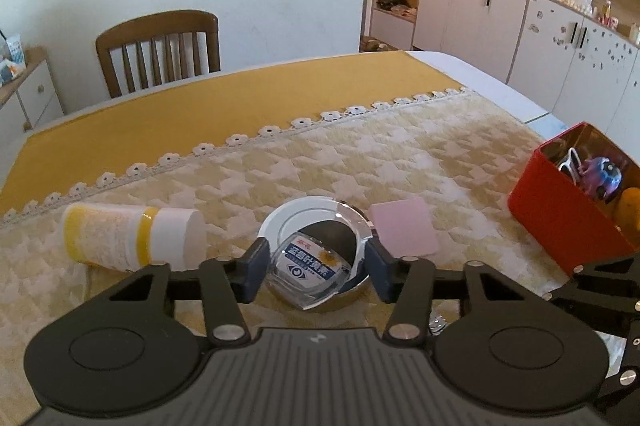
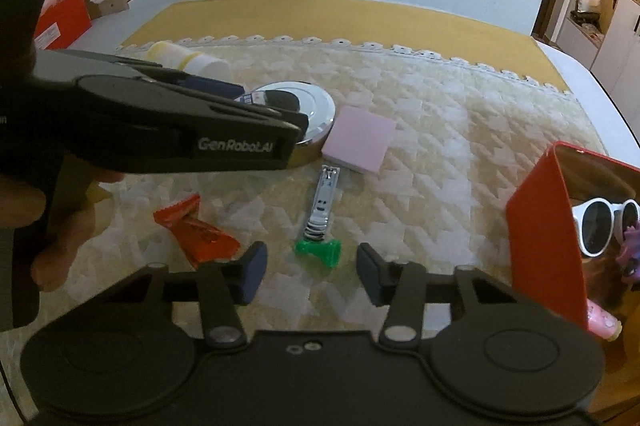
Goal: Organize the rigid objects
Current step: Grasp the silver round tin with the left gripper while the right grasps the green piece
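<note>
My left gripper is closed around a round chrome tin with a mirror lid and a blue-labelled item reflected or lying in it; the tin rests on the quilted cloth. It also shows in the right wrist view, with the left gripper on it. My right gripper is open and empty, just above a green clip and a steel nail clipper. A red box at the right holds white sunglasses and a purple toy.
A yellow and white bottle lies left of the tin. A pink sticky-note pad lies right of it. A red snack wrapper lies at the front left. A wooden chair stands behind the table.
</note>
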Demonstrator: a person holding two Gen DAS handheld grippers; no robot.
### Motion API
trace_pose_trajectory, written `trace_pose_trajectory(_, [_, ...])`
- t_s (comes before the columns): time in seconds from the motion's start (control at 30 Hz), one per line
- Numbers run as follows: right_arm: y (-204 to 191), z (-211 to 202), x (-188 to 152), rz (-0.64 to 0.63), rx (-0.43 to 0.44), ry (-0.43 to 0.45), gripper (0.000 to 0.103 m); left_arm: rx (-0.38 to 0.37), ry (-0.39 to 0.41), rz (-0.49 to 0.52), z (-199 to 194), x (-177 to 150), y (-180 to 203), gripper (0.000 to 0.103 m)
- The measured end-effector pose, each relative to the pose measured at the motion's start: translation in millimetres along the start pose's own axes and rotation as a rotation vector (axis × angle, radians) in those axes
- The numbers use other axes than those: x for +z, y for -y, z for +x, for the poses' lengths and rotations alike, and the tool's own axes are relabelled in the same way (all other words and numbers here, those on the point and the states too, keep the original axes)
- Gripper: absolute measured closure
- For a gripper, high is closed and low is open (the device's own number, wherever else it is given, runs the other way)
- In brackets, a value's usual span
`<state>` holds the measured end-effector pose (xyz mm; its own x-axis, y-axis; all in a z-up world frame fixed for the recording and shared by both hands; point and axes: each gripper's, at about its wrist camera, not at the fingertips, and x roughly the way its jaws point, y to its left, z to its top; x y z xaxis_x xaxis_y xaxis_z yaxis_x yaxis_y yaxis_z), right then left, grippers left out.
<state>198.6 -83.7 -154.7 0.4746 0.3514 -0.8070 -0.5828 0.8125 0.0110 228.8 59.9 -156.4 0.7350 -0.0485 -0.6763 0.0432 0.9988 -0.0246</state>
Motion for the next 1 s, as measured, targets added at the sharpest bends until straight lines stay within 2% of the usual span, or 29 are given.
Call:
trace_pose_trajectory(0.1, [-1, 1, 0, -0.005, -0.007, 0.002, 0.062, 0.009, 0.004, -0.004, 1, 0, -1, 0.055])
trace_pose_trajectory(0.13, [-1, 1, 0, -0.007, -0.011, 0.004, 0.067, 0.014, 0.008, -0.004, 1, 0, -1, 0.061])
trace_pose_trajectory(0.3, [-1, 1, 0, -0.011, -0.022, 0.009, 0.080, 0.037, 0.015, 0.021, 0, 0, 1, 0.062])
trace_pose_trajectory(0.6, [2, -12, -1, 0.001, -0.030, 0.031, 0.080, 0.041, 0.011, 0.021, -10, 1, 2, 0.062])
trace_pose_trajectory(1.0, [14, -66, 1, 0.046, -0.042, 0.113, 0.080, 0.015, 0.044, -0.002, -57, 11, 13, 0.062])
